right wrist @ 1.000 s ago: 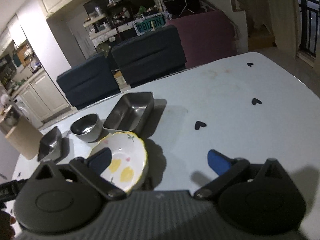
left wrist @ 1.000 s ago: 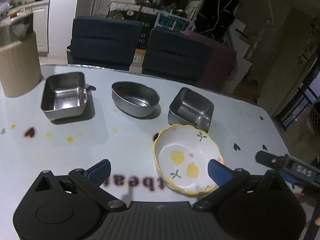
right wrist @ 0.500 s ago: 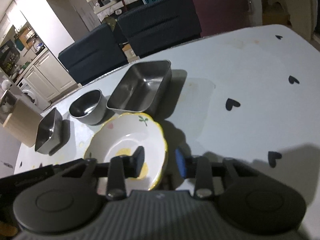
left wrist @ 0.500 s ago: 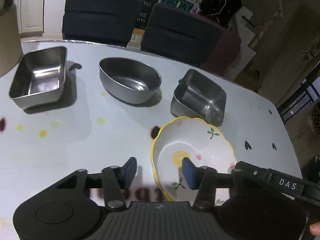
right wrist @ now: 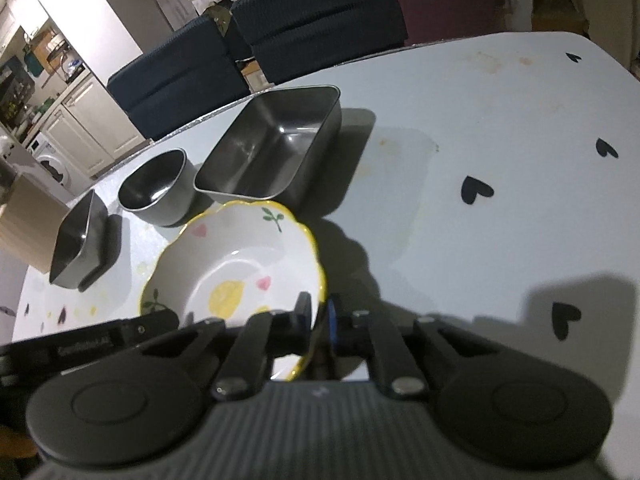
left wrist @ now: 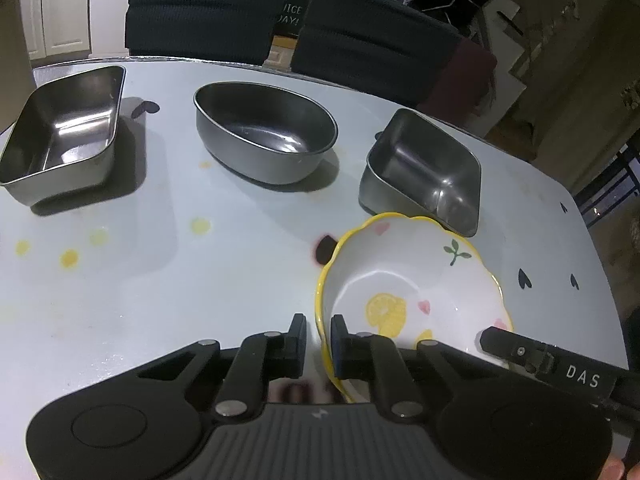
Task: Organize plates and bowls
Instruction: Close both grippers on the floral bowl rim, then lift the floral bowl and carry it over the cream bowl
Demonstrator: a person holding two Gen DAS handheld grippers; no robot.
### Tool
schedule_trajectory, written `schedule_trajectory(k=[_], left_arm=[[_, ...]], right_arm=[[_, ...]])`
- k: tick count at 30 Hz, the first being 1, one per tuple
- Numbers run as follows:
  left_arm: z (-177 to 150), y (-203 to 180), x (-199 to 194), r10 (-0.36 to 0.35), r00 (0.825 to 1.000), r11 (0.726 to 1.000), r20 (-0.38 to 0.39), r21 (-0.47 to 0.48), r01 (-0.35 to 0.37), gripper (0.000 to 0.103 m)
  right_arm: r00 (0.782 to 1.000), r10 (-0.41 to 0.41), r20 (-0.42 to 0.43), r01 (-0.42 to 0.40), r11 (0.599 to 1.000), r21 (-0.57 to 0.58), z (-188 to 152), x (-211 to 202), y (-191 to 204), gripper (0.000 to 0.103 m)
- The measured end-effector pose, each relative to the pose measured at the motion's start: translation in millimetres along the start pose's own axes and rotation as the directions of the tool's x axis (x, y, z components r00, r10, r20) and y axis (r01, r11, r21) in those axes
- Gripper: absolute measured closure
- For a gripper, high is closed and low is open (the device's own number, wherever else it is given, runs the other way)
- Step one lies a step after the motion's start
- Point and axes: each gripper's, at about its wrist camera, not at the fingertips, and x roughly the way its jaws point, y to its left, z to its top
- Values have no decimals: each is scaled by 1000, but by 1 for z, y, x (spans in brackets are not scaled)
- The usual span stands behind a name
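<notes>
A white ceramic bowl (left wrist: 404, 280) with a wavy yellow rim and lemon print sits on the pale table (left wrist: 160, 280). My left gripper (left wrist: 318, 334) is closing on the bowl's near-left rim, one finger inside and one outside. My right gripper (right wrist: 319, 314) is closing on the same bowl (right wrist: 240, 264) at its near-right rim, the pads tight on the wall. Behind the bowl stand three steel dishes: a rectangular one (left wrist: 64, 140) at left, an oval one (left wrist: 264, 136) in the middle, and a rectangular one (left wrist: 424, 176) touching the bowl's far side.
Two dark chairs (left wrist: 208, 4) (left wrist: 372, 40) stand behind the table's far edge. A beige container (right wrist: 28, 228) is at the table's far left. The table's right edge (left wrist: 600, 280) drops off close to the bowl. Black heart stickers (right wrist: 476, 190) dot the surface.
Both grippers came down and forward onto the ceramic bowl. Their jaws went from wide open to nearly together, each now around the bowl's rim.
</notes>
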Motion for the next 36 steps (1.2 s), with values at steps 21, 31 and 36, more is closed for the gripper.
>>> schedule_trajectory(k=[21,31,36], left_arm=[[1,-6,7,6,1000,999,-8,44,-6,95],[2,-18,-13,11,999,998,30,66,-13,95],[-1,-25,-39,-6,997,998,74,68,1,95]], right_arm=[[999,-22,-40,19,998,-62,3,23,7,91],[999,-37,-16,36,997,-68,0,7,11,91],[999,-27,23,29,997,-72,0,-17,14,91]])
